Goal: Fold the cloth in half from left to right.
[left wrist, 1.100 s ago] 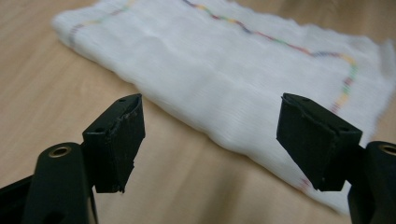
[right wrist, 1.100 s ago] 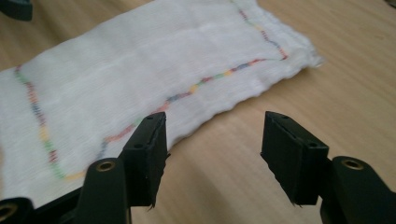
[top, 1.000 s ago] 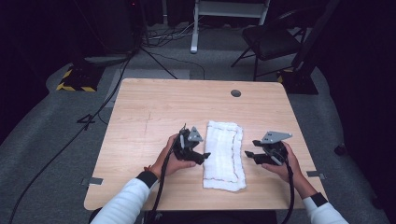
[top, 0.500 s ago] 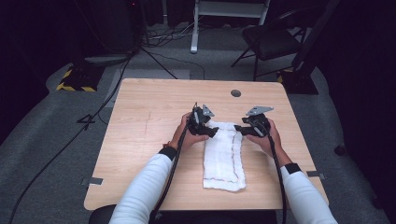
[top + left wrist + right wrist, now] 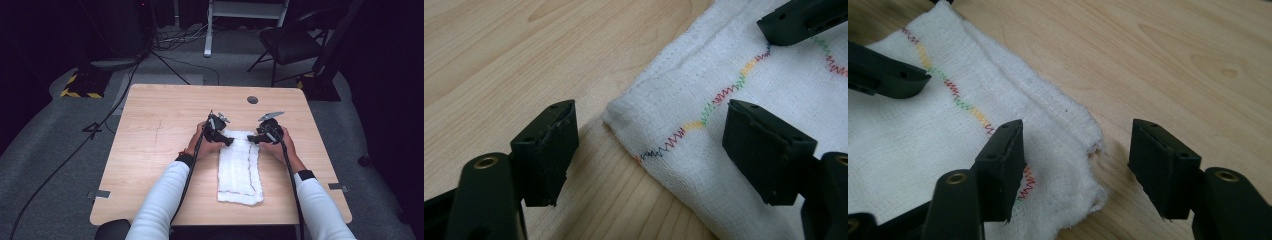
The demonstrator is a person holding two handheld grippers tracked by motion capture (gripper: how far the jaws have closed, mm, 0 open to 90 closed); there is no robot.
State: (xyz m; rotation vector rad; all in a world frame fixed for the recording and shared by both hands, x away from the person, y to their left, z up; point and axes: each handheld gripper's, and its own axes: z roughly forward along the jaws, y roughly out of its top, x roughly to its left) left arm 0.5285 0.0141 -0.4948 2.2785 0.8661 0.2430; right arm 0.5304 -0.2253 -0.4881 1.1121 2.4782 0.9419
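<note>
A white folded towel point(image 5: 240, 170) with a multicolour zigzag seam lies lengthwise on the wooden table point(image 5: 160, 130). Both hands are at its far end. My left gripper point(image 5: 226, 139) is low over the far left corner point(image 5: 634, 117), its jaws wide apart, one over bare wood and one over the cloth. My right gripper point(image 5: 254, 139) straddles the far right corner point(image 5: 1083, 135) the same way. Both pairs of jaws have just been opening, with a towel corner between them and no pad pressing on it. Each gripper view also catches the other gripper's jaw tip.
A round cable hole point(image 5: 252, 100) sits in the table's far edge. Beyond the table stand a dark chair point(image 5: 295, 40) and a white frame point(image 5: 245, 12), with cables on the floor point(image 5: 125, 85). Bare wood stretches left of the towel.
Both hands have moved away from the person along the towel's sides, from its middle to its far end, and come down close to the far corners. The towel lies where it was.
</note>
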